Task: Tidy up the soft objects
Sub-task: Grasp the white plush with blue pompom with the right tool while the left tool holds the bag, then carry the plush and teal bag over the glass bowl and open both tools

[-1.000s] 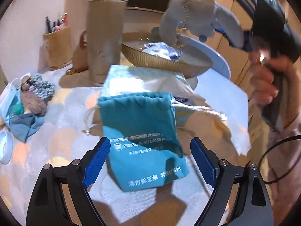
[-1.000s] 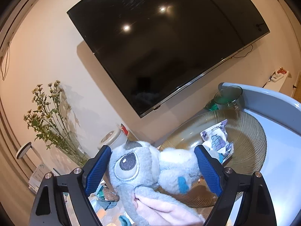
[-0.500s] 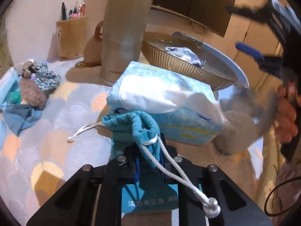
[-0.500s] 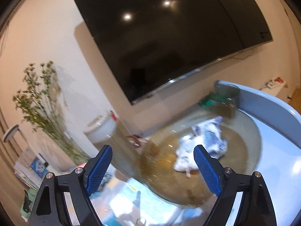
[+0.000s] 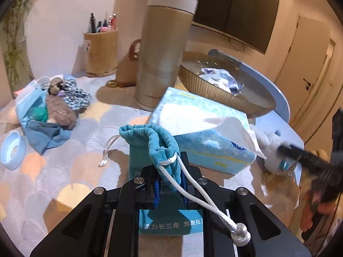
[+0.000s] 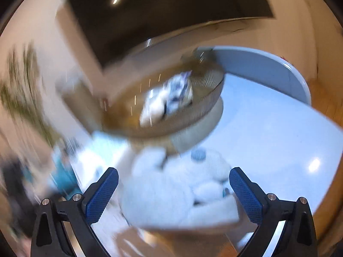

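Left wrist view: left gripper (image 5: 169, 189) fingers clamped on the teal drawstring pouch (image 5: 158, 145), unlike a second ago. Right gripper (image 6: 173, 189) fingers just widened, spread fully around the plush toy (image 6: 175, 184) lying loose on the table (image 6: 268, 132), released since then.

The right wrist view is smeared by motion: the plush toy (image 6: 178, 184) between the wide-spread right tongs (image 6: 173, 194) shows as a pale blur, its features unreadable. The bowl (image 6: 205, 98) and its contents are streaked. In the left wrist view, the left tongs (image 5: 170, 190) hide the middle of the teal pouch (image 5: 150, 137), cutting its printed text.
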